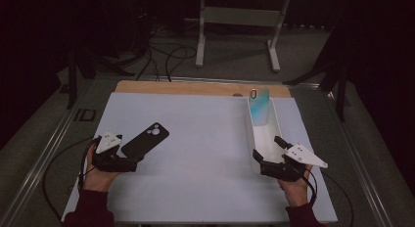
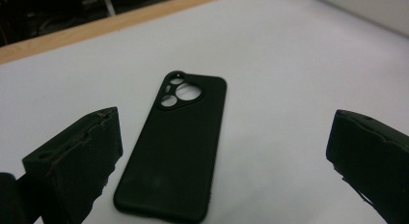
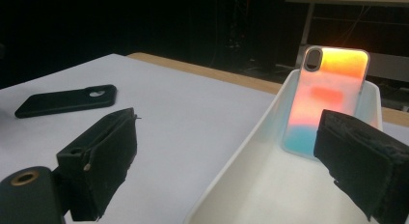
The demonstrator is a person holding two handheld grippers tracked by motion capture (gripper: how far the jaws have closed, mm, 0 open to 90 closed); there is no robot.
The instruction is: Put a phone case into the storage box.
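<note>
The left gripper (image 1: 128, 163) rests low at the near left of the white tabletop (image 1: 195, 139), held in the person's left hand (image 1: 98, 175). Its two black fingers (image 2: 77, 163) stand wide apart and hold nothing. Between them and just ahead, in the left gripper view, lies a flat matte black phone case with a cluster of round camera cut-outs (image 2: 176, 147), back side up on the tabletop. Its near end sits close to the inner edge of the left-hand finger in that view, while the other finger (image 2: 374, 159) is well apart from it; whether the case touches the nearer finger cannot be told. The camera cut-outs are at the end far from the fingers.

The right gripper (image 1: 268, 156), held in the person's right hand (image 1: 296, 185), sits at the near end of a long, narrow white plastic tray (image 1: 275, 120) at the right side of the tabletop. Its fingers (image 3: 101, 156) are also wide open and empty. In the right gripper view, one finger is over the bare tabletop just outside the tray's wall, and the other (image 3: 366, 156) is over the tray's inside, so the tray's near wall lies between them. Well beyond the fingers, at the tray's far end, a glossy phone case with an orange-to-teal gradient and an oval camera cut-out (image 3: 328, 101) stands tilted against the tray's end wall. The black case (image 3: 67, 101) shows far off to the side of the outer finger.
</note>
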